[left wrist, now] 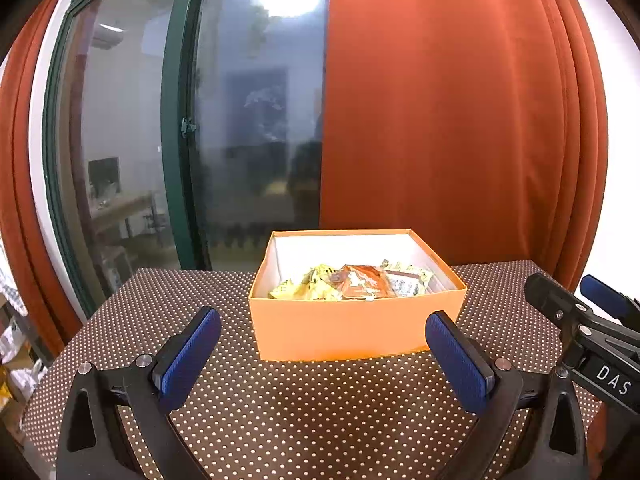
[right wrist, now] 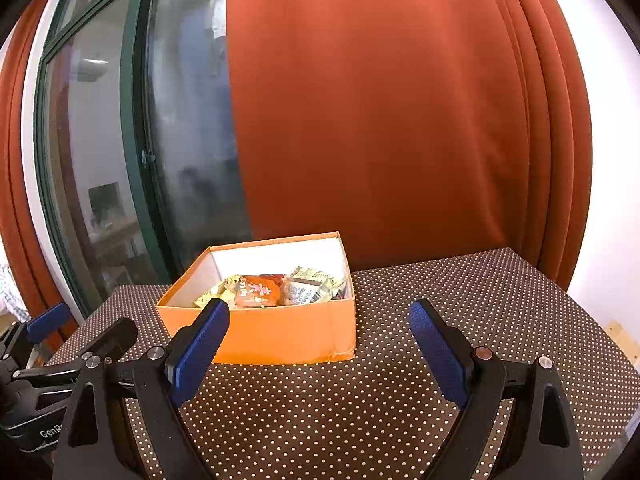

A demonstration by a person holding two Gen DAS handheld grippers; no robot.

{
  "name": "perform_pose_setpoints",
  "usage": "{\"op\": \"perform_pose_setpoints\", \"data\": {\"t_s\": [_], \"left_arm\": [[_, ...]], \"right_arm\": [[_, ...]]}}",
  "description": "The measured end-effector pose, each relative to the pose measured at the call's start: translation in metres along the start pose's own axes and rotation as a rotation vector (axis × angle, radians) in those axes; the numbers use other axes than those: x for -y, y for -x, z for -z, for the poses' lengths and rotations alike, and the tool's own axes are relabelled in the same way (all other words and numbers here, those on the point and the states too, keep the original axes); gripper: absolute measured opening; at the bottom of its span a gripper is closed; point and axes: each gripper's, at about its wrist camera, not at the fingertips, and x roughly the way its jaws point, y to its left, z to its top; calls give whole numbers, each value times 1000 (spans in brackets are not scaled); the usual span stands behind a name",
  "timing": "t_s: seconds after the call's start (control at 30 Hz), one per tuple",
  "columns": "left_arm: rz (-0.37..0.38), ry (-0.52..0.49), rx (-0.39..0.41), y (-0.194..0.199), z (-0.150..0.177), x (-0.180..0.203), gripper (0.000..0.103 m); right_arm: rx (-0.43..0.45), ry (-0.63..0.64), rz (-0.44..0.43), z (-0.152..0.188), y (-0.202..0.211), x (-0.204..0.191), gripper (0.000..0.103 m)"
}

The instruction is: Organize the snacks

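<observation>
An open orange box [left wrist: 352, 326] stands on the brown polka-dot table; it also shows in the right wrist view [right wrist: 276, 336]. Inside lie several snack packets: yellow ones [left wrist: 310, 286] and an orange-red one [left wrist: 362, 282], the latter also in the right wrist view [right wrist: 256, 290], beside a grey-yellow packet [right wrist: 310, 286]. My left gripper [left wrist: 322, 354] is open and empty, just in front of the box. My right gripper [right wrist: 320, 344] is open and empty, in front of the box's right corner. The right gripper also shows at the left wrist view's right edge [left wrist: 580, 308].
The polka-dot tablecloth [left wrist: 300, 420] covers the table, with its edges at left and right. Behind the table hang orange-red curtains [left wrist: 440, 120] and a green-framed glass door [left wrist: 180, 128]. The left gripper's body shows at the right wrist view's left edge [right wrist: 40, 372].
</observation>
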Motion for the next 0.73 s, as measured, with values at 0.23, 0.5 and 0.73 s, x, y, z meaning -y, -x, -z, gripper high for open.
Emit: {"op": "perform_pose_setpoints", "data": {"t_s": [0.23, 0.5, 0.73], "left_arm": [[1, -4, -2, -2, 0, 1, 102], [1, -6, -4, -3, 1, 0, 102], [2, 1, -3, -3, 1, -1, 102]], "right_arm": [[-13, -8, -1, 1, -5, 0, 93], [-22, -13, 1, 2, -5, -1, 93], [-18, -9, 3, 2, -4, -3, 93]]}}
